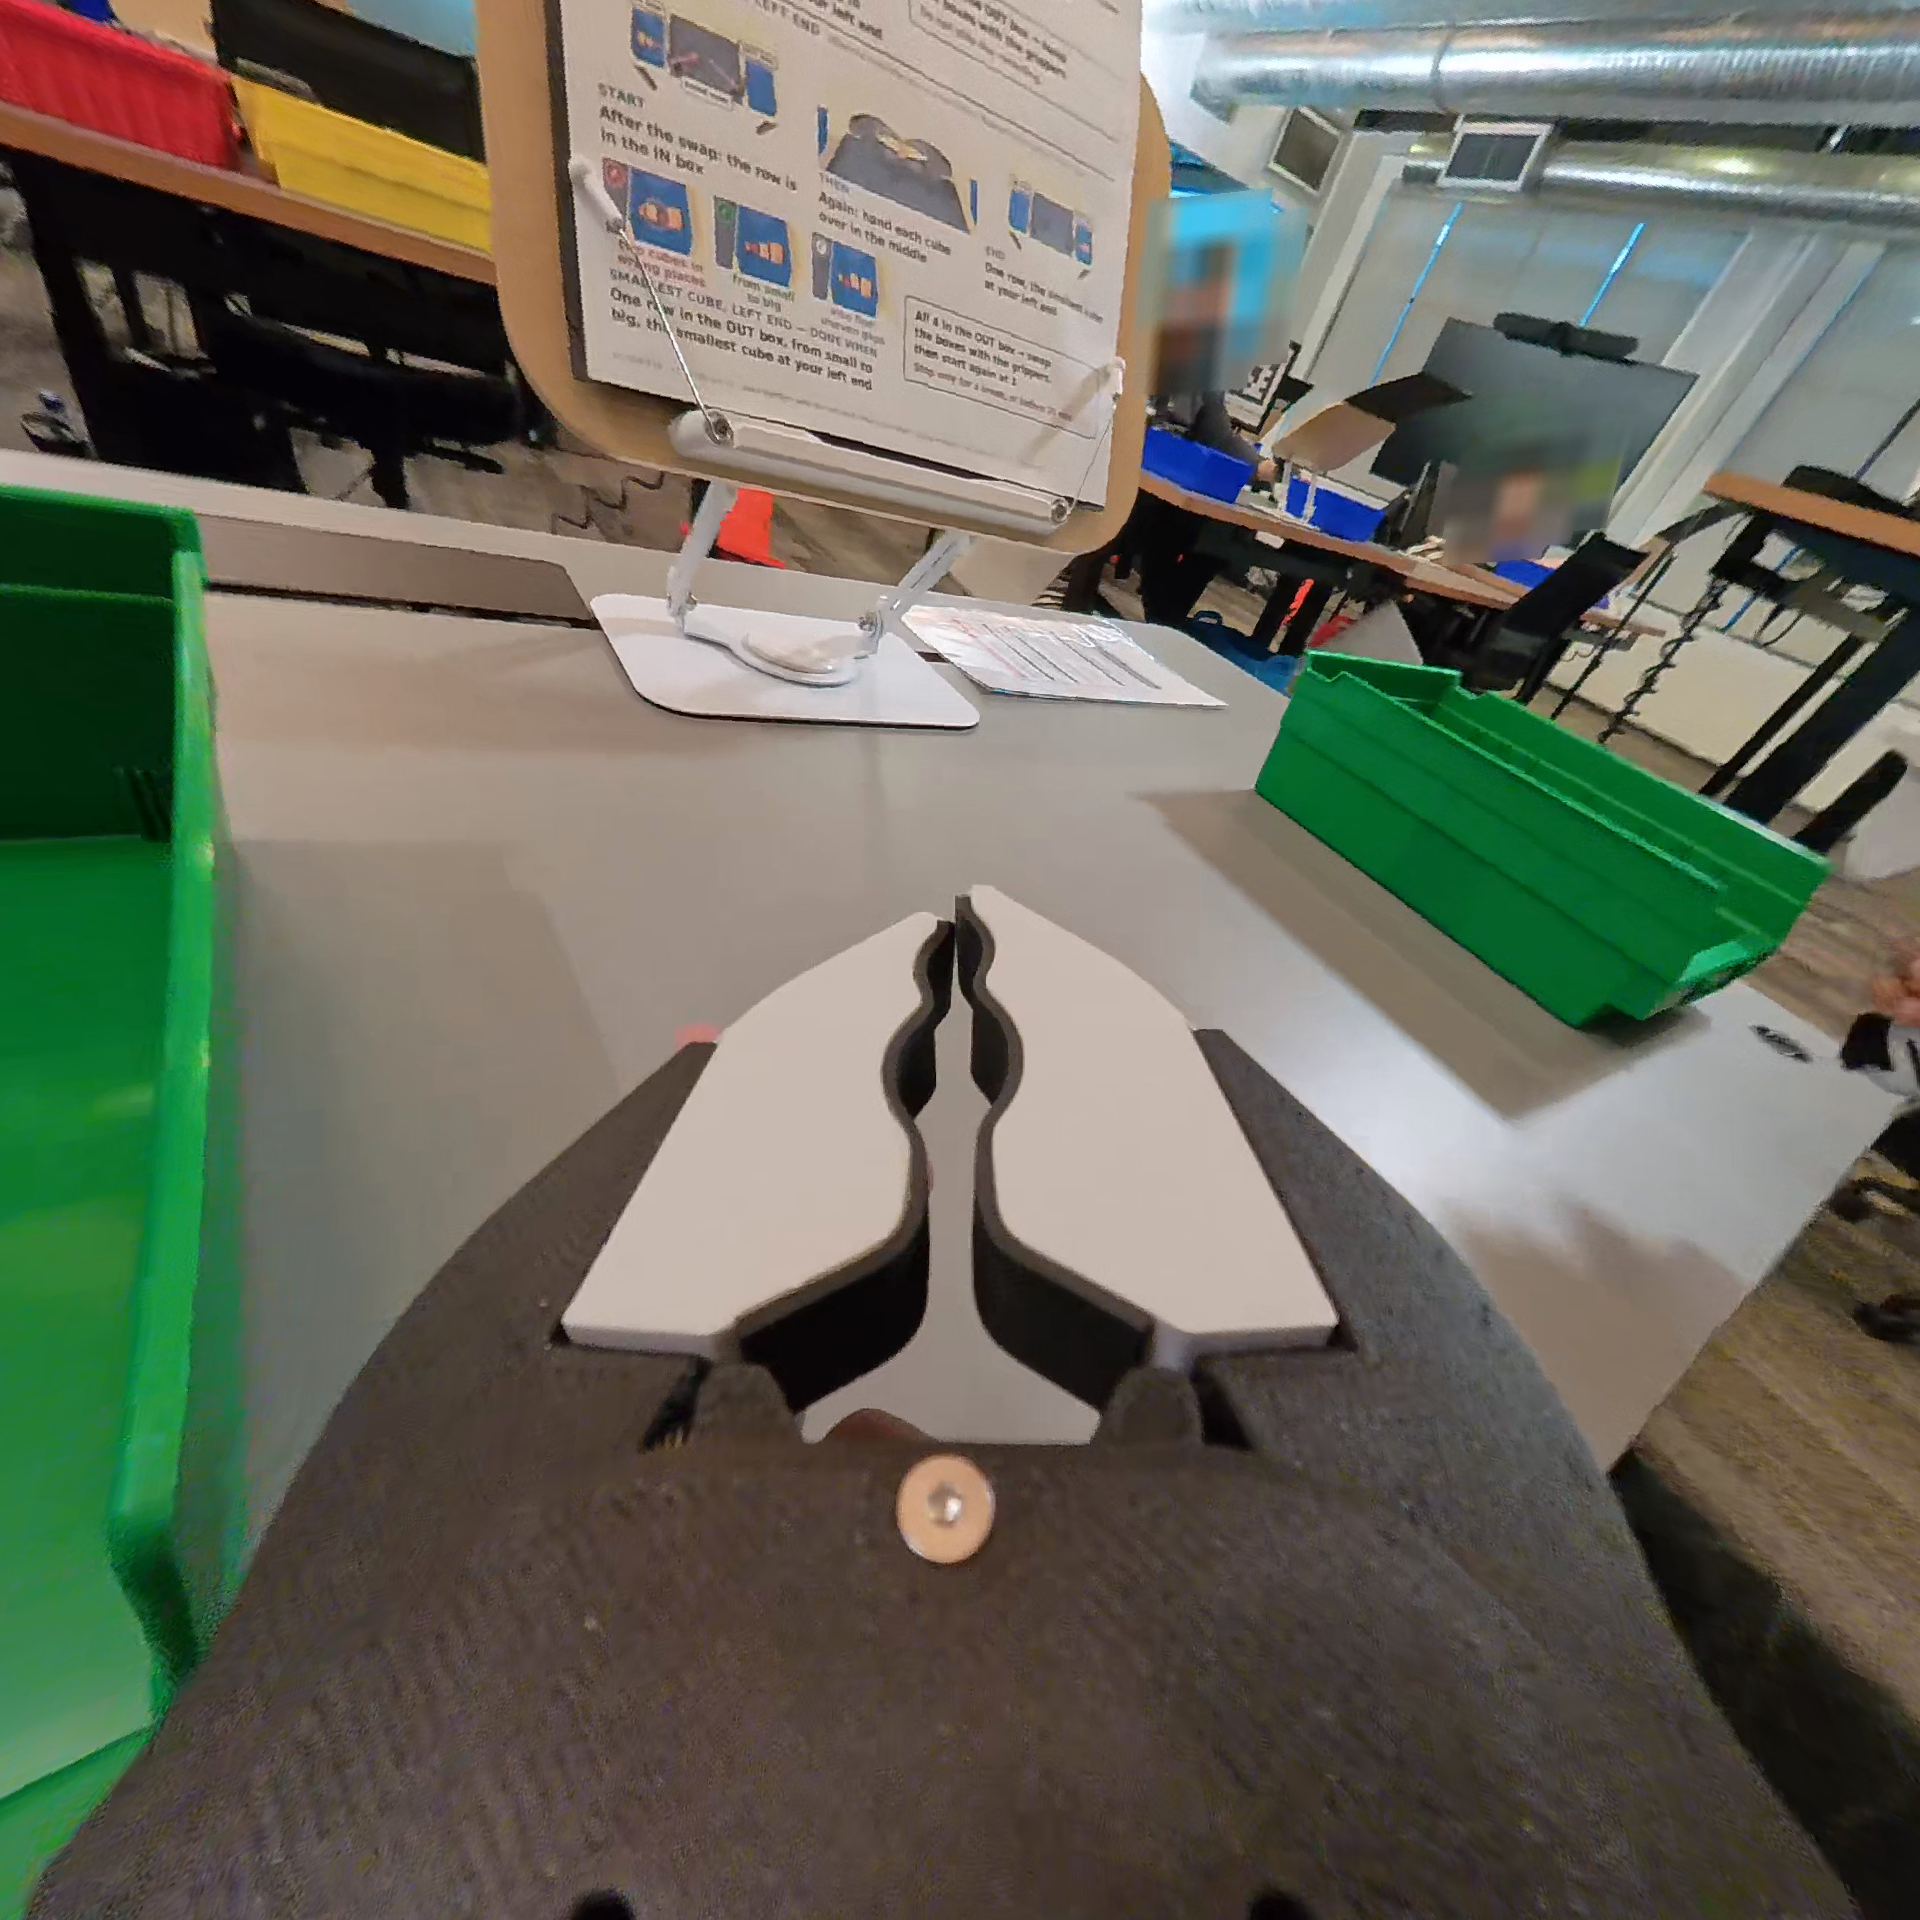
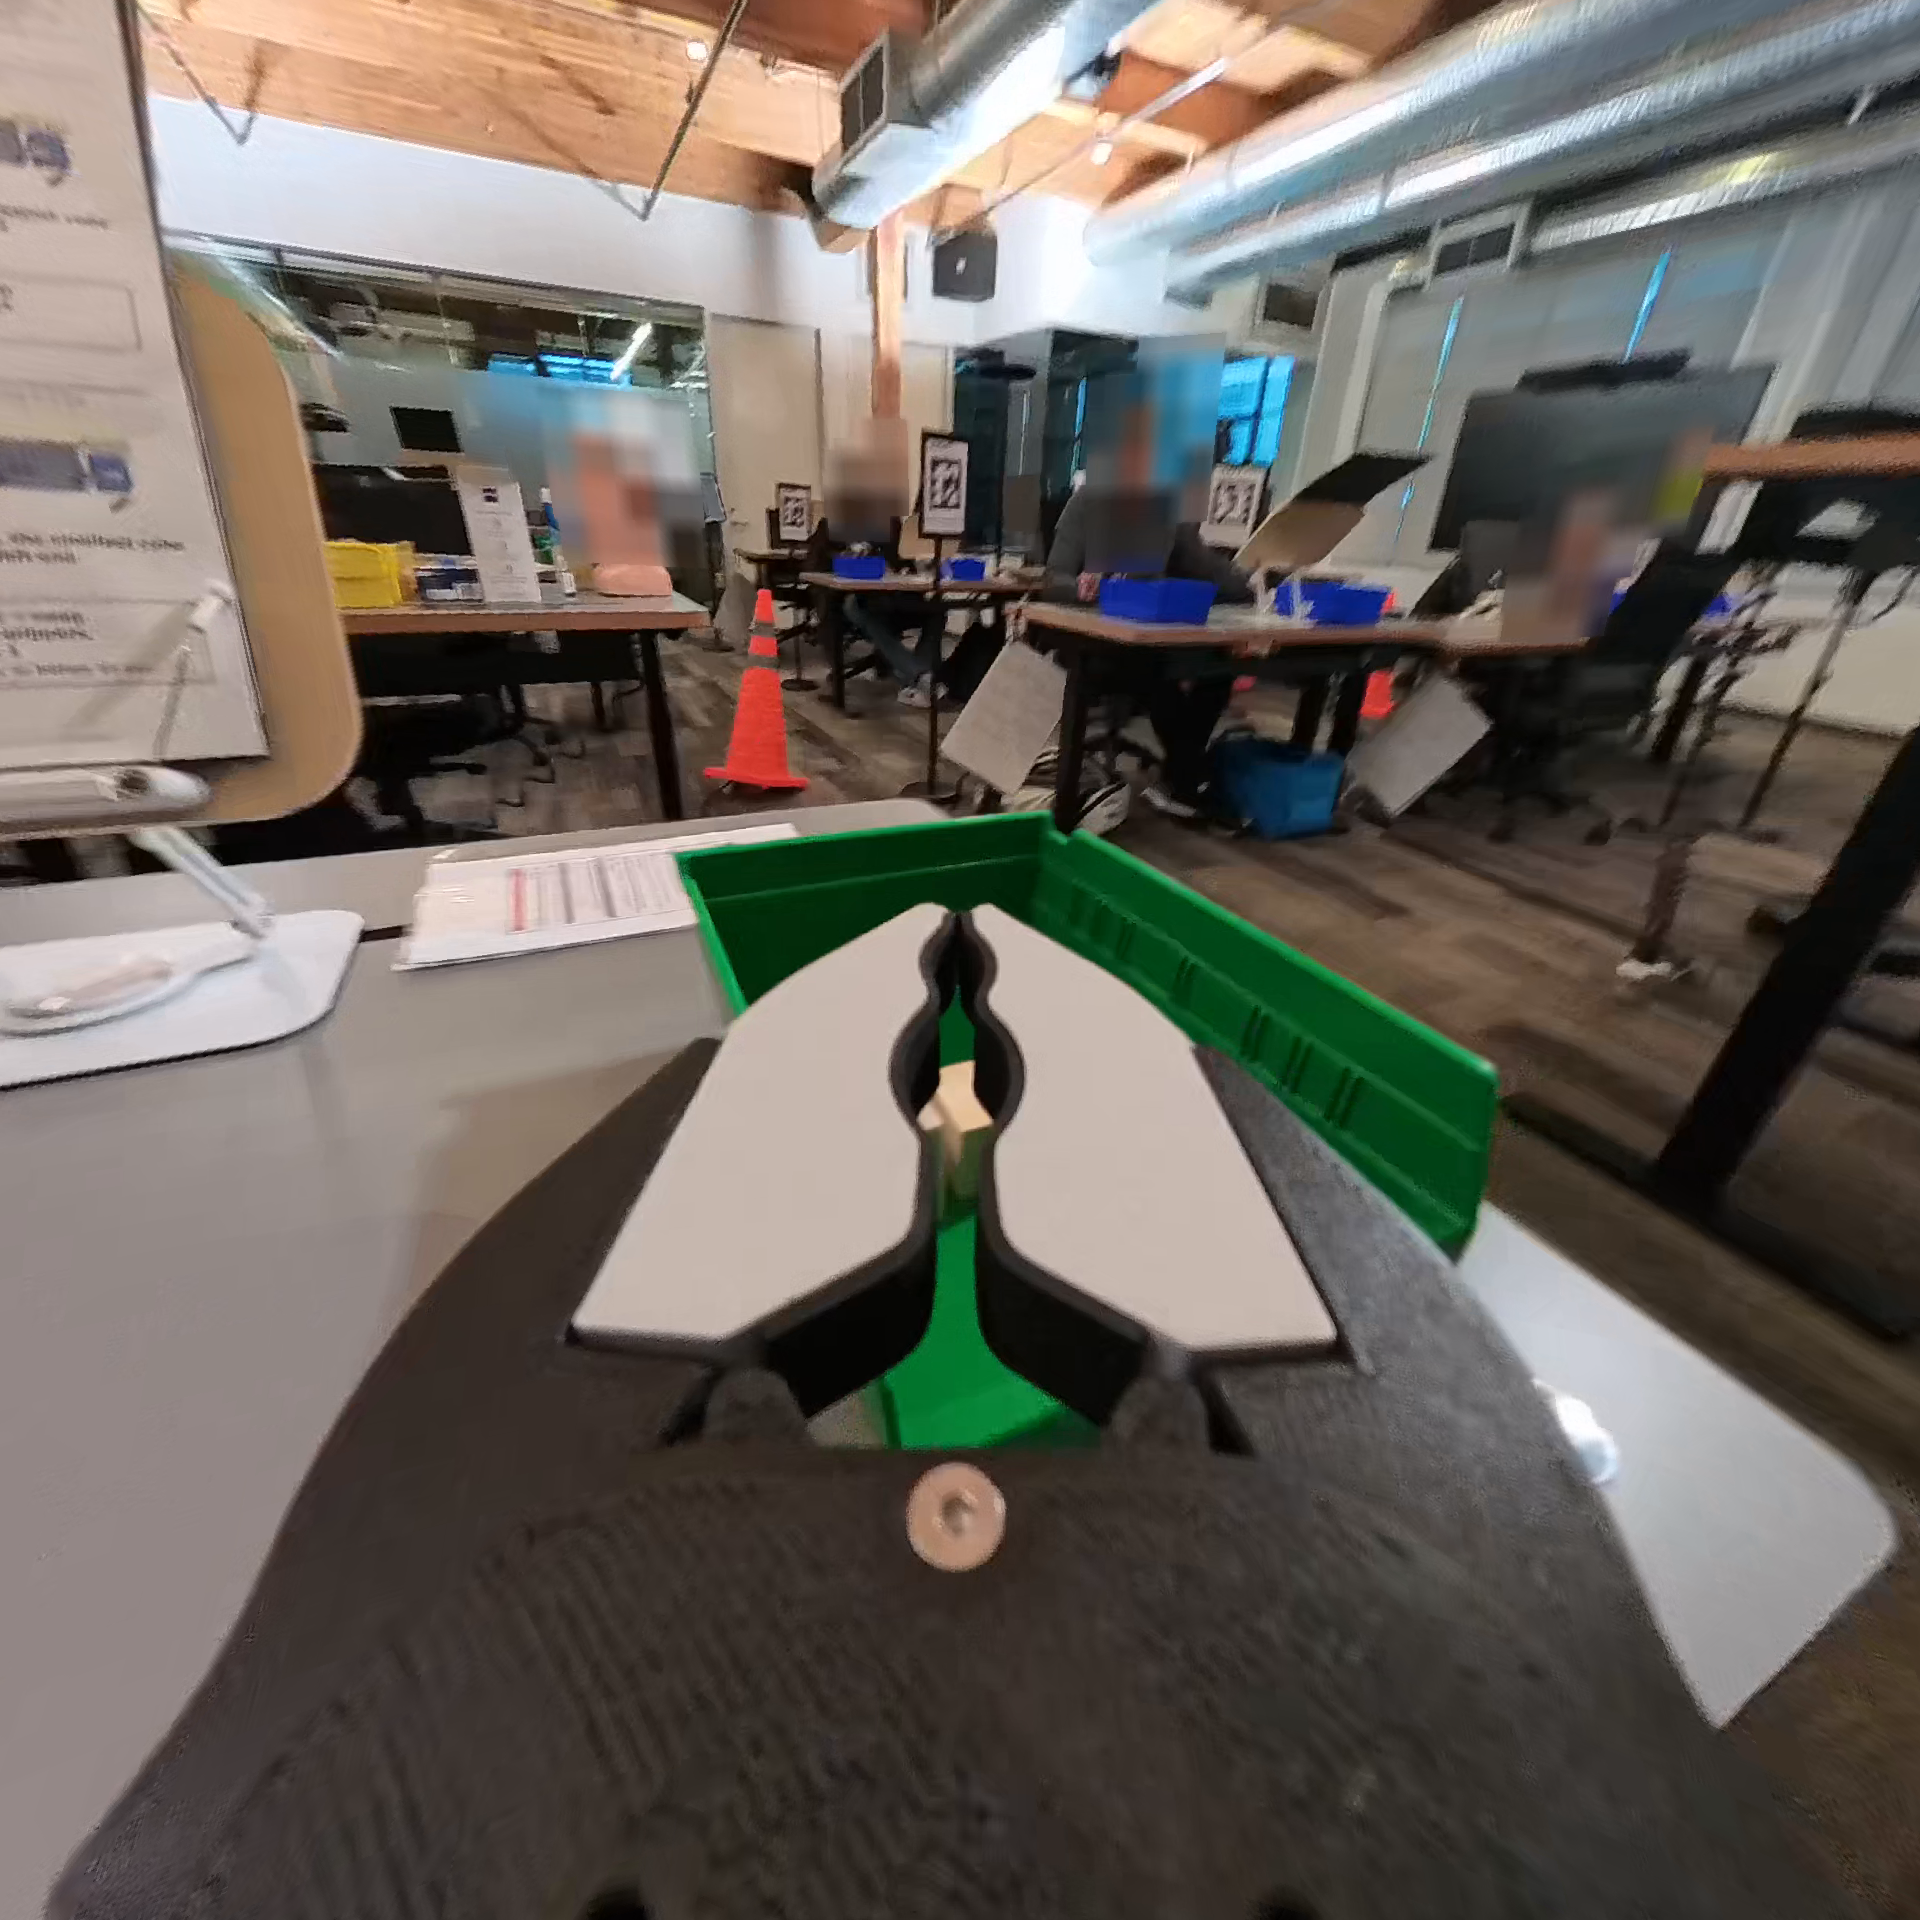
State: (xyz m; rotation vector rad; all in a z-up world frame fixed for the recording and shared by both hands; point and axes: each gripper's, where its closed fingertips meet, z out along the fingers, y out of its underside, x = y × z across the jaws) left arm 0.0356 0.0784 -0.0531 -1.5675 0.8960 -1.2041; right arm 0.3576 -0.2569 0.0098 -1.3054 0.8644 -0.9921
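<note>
My left gripper [image 1: 956, 914] is shut, its fingertips meeting with nothing between them. It hovers over the grey table [image 1: 623, 883], just right of a green bin [image 1: 94, 1039] at the left edge. My right gripper [image 2: 958, 920] is also shut, with its tips together. It hangs over the inside of a second green bin [image 2: 1247, 997], which also shows in the left wrist view [image 1: 1507, 831] at the table's right end. A pale wooden cube [image 2: 956, 1127] shows through the gap farther back between the right fingers. It appears to lie lower down in that bin.
A stand [image 1: 831, 260] holding a printed sheet rises at the table's far side on a white base [image 1: 790, 665]. A paper sheet [image 1: 1060, 655] lies beside the base. The table's right edge runs just past the second bin. Other desks, people and an orange cone [image 2: 758, 707] are beyond.
</note>
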